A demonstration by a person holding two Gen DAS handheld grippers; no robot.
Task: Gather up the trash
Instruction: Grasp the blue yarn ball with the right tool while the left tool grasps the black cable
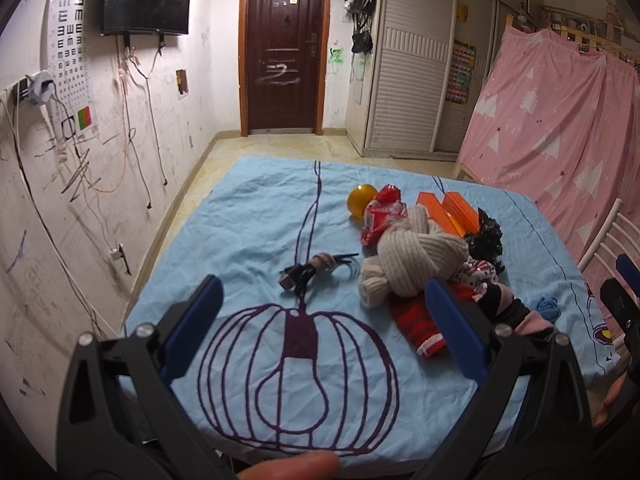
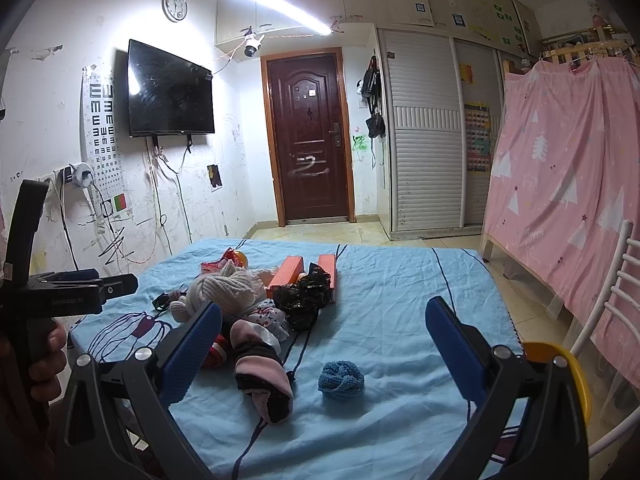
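Clothes [image 1: 416,264] hide much of the black bag [image 1: 486,236]; both hand-held grippers [image 1: 324,308] [image 2: 324,332] gape wide, empty.

Lit from overhead by a tube light [image 2: 272,0] on the ceiling ahead, blown out to white glare in the right wrist view. Reflects as a bright spot on the TV [image 2: 170,90]. Soft, faint shadows on the bedsheet [image 2: 400,300]. Dimmer, warmer tone in the left wrist view. Strong fisheye bending and dark vignette at the corners. Blurred finger [image 1: 288,466] at the bottom edge.
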